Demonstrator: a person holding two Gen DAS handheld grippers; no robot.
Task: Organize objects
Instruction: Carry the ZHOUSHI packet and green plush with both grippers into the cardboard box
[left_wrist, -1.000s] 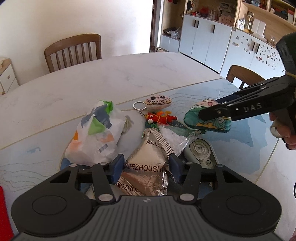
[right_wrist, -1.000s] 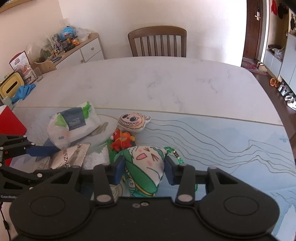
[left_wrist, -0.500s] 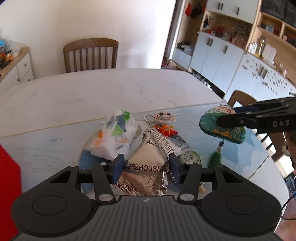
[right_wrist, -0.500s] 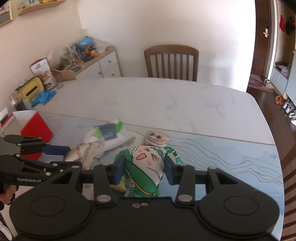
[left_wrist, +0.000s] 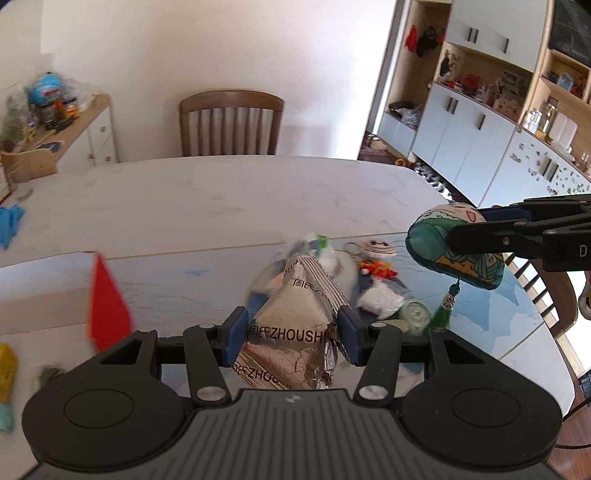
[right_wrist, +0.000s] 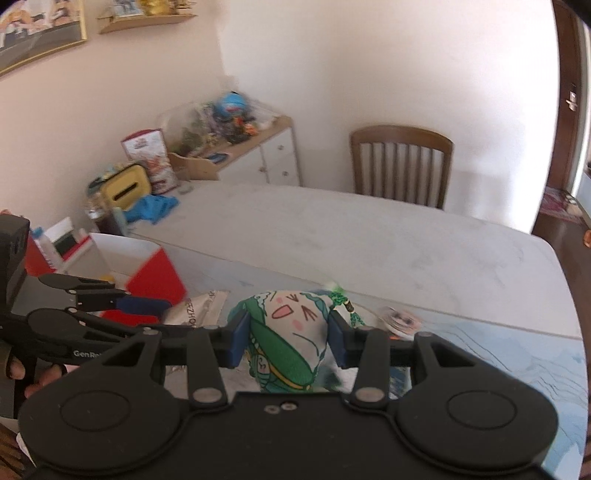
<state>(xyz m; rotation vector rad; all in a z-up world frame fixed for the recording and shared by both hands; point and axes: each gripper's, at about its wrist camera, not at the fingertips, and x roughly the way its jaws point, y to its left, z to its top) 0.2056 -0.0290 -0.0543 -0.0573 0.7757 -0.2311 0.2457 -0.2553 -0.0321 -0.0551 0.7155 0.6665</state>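
My left gripper (left_wrist: 291, 334) is shut on a silver ZHOUSHI foil packet (left_wrist: 295, 325) and holds it above the table; it also shows in the right wrist view (right_wrist: 147, 306). My right gripper (right_wrist: 288, 341) is shut on a green and white plush charm (right_wrist: 291, 336) with a tassel, held in the air; it shows in the left wrist view (left_wrist: 454, 251) at the right. Below on the blue mat (left_wrist: 184, 291) lie a white plastic bag (left_wrist: 321, 251), a round face keychain (left_wrist: 376, 247), an orange toy (left_wrist: 376, 269), a clear crystal bag (left_wrist: 380, 301) and a tape roll (left_wrist: 415, 314).
A red and white box (right_wrist: 155, 273) stands open at the table's left edge, also in the left wrist view (left_wrist: 107, 306). A wooden chair (left_wrist: 231, 123) stands at the far side. A blue cloth (left_wrist: 9, 225) lies at the far left. Cabinets (left_wrist: 472, 136) line the right wall.
Both grippers have risen and swung left with their loads. The red box has come into view; the items on the mat look smaller and farther below.
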